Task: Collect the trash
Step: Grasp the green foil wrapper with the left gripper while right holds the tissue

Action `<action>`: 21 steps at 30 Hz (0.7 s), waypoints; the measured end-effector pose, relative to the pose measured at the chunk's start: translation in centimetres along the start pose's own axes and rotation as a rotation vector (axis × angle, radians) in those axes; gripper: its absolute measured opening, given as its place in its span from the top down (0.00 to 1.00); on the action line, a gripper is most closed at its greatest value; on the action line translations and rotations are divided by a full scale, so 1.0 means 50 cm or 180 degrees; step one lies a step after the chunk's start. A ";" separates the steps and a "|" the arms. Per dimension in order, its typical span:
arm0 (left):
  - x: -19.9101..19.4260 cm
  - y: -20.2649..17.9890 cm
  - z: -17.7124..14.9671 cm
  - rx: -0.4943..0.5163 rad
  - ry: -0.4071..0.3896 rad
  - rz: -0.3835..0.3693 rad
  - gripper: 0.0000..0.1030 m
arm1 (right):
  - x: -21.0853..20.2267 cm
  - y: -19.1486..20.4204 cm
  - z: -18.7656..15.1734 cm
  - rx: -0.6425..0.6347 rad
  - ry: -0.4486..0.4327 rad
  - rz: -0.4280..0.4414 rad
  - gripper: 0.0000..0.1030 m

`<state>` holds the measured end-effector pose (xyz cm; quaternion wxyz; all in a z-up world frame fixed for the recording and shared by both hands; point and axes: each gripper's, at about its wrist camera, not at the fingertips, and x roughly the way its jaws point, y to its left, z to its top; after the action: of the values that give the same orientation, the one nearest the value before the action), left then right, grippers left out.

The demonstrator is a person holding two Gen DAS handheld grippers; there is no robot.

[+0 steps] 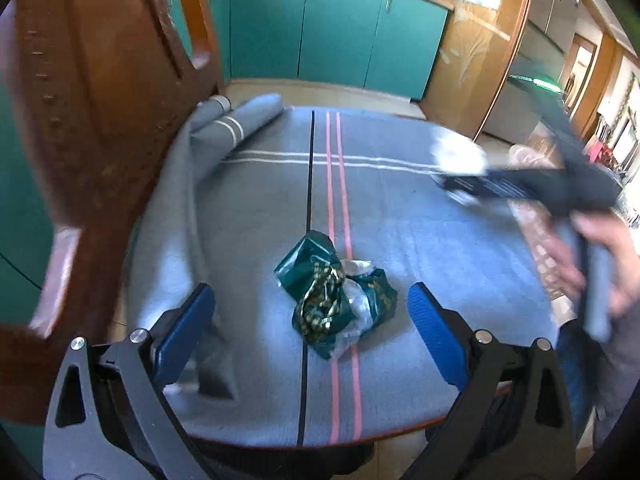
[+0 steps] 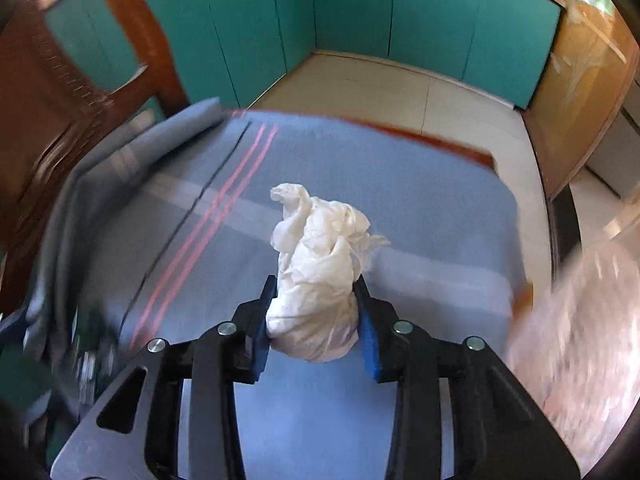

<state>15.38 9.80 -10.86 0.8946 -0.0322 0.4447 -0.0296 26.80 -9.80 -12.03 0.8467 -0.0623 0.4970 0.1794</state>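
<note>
Where the blue-grey blanket [image 1: 260, 216] covers the wooden table [image 2: 452, 148], it shows a black stripe and two pink stripes running up the frame, crossed by pale bands, and its left edge is bunched into a roll [image 1: 240, 120] at the upper left of the left wrist view. A reddish-brown wooden chair [image 1: 100, 100] fills the left side of that frame. Teal cabinets [image 2: 360, 12] line the back wall above a pale tiled floor [image 2: 380, 88], with light wooden panelling [image 2: 580, 92] at the right. A crumpled green foil wrapper [image 1: 332, 292] lies on the blanket at frame centre, between the widely spread blue pads of the left gripper [image 1: 312, 316], which touch nothing. In the right wrist view, the right gripper [image 2: 316, 308] is clenched on a crumpled white tissue [image 2: 320, 264], its pads pressing both sides. A blurred pinkish plastic bag [image 2: 580, 340] occupies the lower right of that frame.
</note>
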 end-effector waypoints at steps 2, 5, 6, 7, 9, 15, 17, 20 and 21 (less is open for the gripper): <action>0.018 -0.012 0.005 0.0062 0.0037 0.0008 0.06 | -0.033 -0.004 -0.055 -0.0008 0.0013 -0.0118 0.64; 0.039 -0.030 0.010 0.0114 0.0099 0.0001 0.06 | -0.062 -0.008 -0.117 0.0014 0.0065 -0.0271 0.64; 0.045 -0.036 0.010 0.0134 0.0126 0.0004 0.06 | -0.061 -0.009 -0.126 0.0021 0.0067 -0.0298 0.64; 0.049 -0.040 0.008 0.0146 0.0147 0.0010 0.06 | -0.063 -0.010 -0.136 0.0024 0.0078 -0.0324 0.63; 0.055 -0.045 0.005 0.0167 0.0179 0.0003 0.06 | -0.060 -0.009 -0.141 0.0035 0.0089 -0.0330 0.60; 0.063 -0.043 0.005 0.0154 0.0223 0.0013 0.06 | -0.058 -0.008 -0.137 0.0175 0.0026 -0.0046 0.48; 0.063 -0.040 0.007 0.0144 0.0237 0.0034 0.06 | -0.069 -0.008 -0.132 0.0214 -0.0049 0.0031 0.40; 0.065 -0.035 0.008 0.0129 0.0260 0.0057 0.06 | -0.087 -0.013 -0.128 0.0222 -0.0142 -0.0021 0.34; 0.066 -0.034 0.008 0.0127 0.0268 0.0061 0.06 | -0.090 -0.017 -0.127 0.0239 -0.0150 -0.0036 0.34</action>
<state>17.64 7.84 -13.07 0.8759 -0.0089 0.4815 -0.0312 19.91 -13.46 -11.39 0.8610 -0.0290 0.4829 0.1572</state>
